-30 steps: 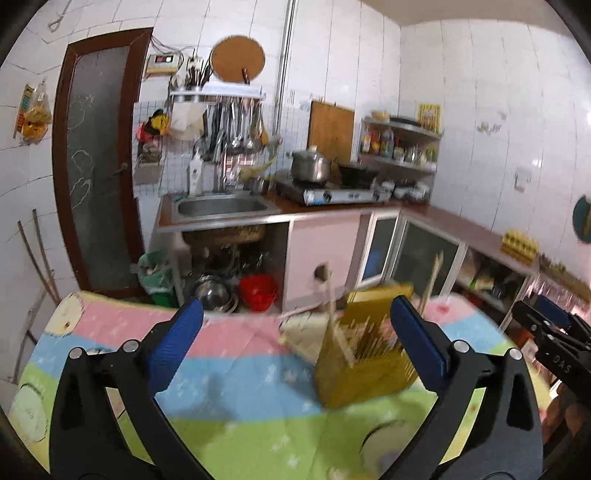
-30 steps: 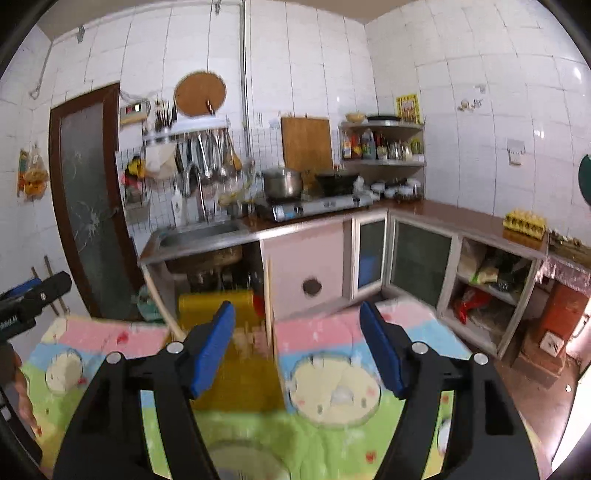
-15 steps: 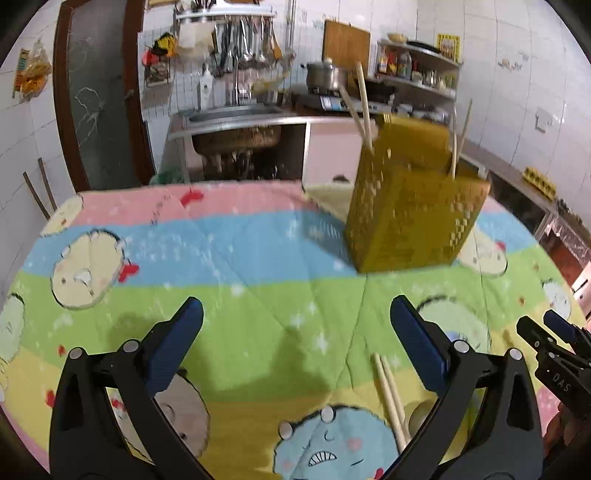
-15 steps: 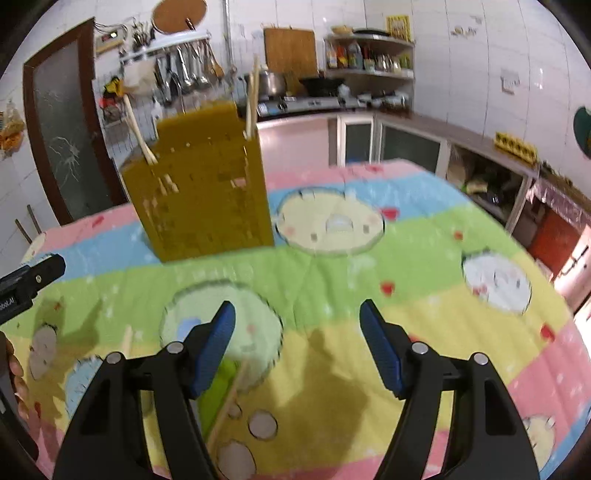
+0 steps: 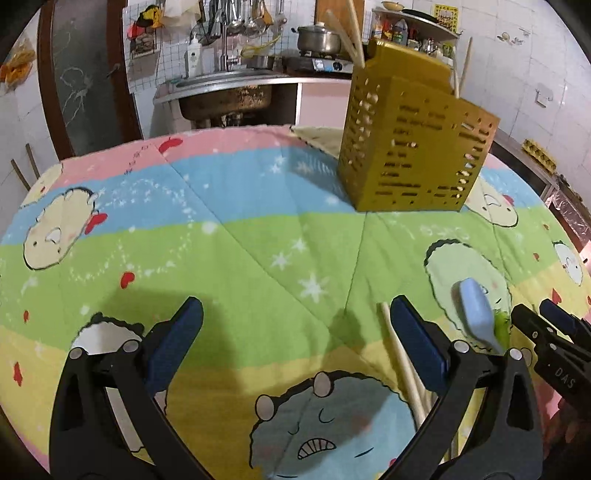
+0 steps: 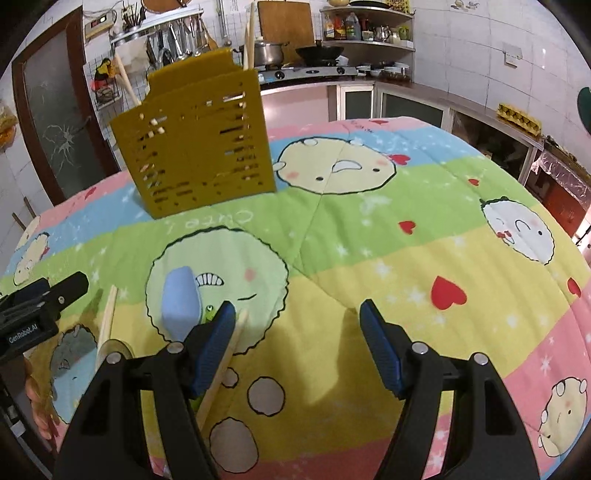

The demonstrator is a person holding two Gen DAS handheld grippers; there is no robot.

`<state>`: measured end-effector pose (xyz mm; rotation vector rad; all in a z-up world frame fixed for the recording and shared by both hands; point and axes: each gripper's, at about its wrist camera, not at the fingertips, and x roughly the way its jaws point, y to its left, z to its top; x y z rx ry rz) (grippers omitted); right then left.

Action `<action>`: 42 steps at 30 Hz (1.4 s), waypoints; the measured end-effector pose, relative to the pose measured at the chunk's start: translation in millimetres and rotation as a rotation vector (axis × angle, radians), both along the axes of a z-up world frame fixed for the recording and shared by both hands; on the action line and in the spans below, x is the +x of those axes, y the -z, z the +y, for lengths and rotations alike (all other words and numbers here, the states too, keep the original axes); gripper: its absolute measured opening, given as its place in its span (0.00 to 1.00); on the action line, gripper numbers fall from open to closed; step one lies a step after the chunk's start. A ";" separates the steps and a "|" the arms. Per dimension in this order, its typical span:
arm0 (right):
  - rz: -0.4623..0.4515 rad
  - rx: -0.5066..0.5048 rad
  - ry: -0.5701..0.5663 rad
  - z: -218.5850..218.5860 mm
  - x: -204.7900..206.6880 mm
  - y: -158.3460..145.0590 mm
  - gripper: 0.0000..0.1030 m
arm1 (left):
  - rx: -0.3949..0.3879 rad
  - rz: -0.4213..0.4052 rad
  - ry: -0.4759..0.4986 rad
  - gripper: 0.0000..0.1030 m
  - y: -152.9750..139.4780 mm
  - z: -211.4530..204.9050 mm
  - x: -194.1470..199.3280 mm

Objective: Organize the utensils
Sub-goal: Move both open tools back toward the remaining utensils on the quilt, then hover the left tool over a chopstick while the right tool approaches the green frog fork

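Note:
A yellow slotted utensil holder (image 5: pixel 413 147) (image 6: pixel 195 147) stands upright on the far part of the table, with wooden chopsticks (image 5: pixel 349 29) poking out of its top. On the cartoon-print cloth lie a light blue spoon (image 5: pixel 476 314) (image 6: pixel 179 302), a green utensil (image 5: pixel 501 325) beside it, and loose wooden chopsticks (image 5: pixel 400 365) (image 6: pixel 107 317). My left gripper (image 5: pixel 295 332) hangs open above bare cloth, its right finger next to the chopsticks. My right gripper (image 6: pixel 297 332) is open too, its left finger over a chopstick and the green utensil. Nothing is held.
The round table's cloth (image 5: pixel 258 240) falls away at the edges. Behind it are a sink (image 5: pixel 225 88), a stove with a pot (image 6: pixel 271 51), wall shelves (image 6: pixel 365 22) and a dark door (image 6: pixel 59 122). A hand (image 6: pixel 38 402) shows at the lower left of the right wrist view.
Both grippers have come down and tipped toward the table. The kitchen wall has slid up out of view, and the loose spoon and chopsticks have come into view near the fingers. Both stay open.

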<state>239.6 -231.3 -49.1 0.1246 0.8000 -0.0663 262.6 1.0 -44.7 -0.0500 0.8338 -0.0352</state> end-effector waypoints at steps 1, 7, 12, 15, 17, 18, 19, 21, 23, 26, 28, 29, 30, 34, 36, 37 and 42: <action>0.002 -0.004 0.001 0.8 0.2 0.6 0.67 | -0.001 0.008 0.000 0.95 1.7 -0.6 1.9; 0.003 0.005 0.018 -2.2 -0.6 3.4 0.67 | 0.011 0.051 0.008 0.95 10.9 -4.7 6.5; 0.013 0.010 0.024 -3.6 0.4 5.2 0.67 | 0.025 0.041 0.035 0.95 10.5 -12.6 4.0; 0.014 0.006 0.026 -3.4 0.4 5.7 0.67 | 0.034 0.042 0.042 0.95 11.3 -15.8 3.1; 0.016 0.004 0.028 -3.0 0.1 5.9 0.67 | 0.036 0.043 0.040 0.95 11.6 -16.1 2.6; 0.017 0.003 0.029 -3.1 0.0 6.2 0.67 | 0.034 0.045 0.037 0.95 12.1 -15.5 2.4; 0.018 0.002 0.030 -3.2 -0.4 6.4 0.67 | 0.031 0.048 0.035 0.95 12.7 -15.0 2.4; 0.019 0.001 0.030 -3.1 -0.4 6.5 0.67 | 0.019 0.053 0.032 0.95 14.1 -13.2 2.4; 0.022 -0.002 0.031 -2.6 0.0 6.9 0.67 | 0.012 0.056 0.030 0.95 15.0 -12.2 2.6; 0.025 -0.006 0.031 -2.4 0.2 7.6 0.67 | 0.021 0.058 0.031 0.95 16.0 -13.5 2.9; 0.026 -0.009 0.031 -2.0 0.5 7.7 0.67 | 0.027 0.059 0.033 0.95 16.4 -14.7 3.3; 0.029 -0.012 0.031 -1.8 1.1 8.0 0.67 | 0.029 0.059 0.036 0.95 16.5 -15.4 3.5; 0.031 -0.014 0.032 -1.7 1.3 8.2 0.67 | 0.031 0.059 0.036 0.95 16.6 -16.1 3.7; 0.042 -0.025 0.034 -0.2 2.8 9.0 0.67 | 0.034 0.063 0.038 0.95 17.1 -17.2 4.2; 0.044 -0.022 0.034 -0.4 2.9 9.3 0.67 | 0.035 0.063 0.037 0.95 16.8 -16.7 4.0; 0.046 -0.017 0.036 -1.0 2.9 9.5 0.67 | 0.028 0.064 0.035 0.95 16.8 -16.0 3.5; 0.054 -0.009 0.041 -1.3 2.5 10.1 0.67 | 0.015 0.068 0.030 0.95 17.1 -13.5 1.5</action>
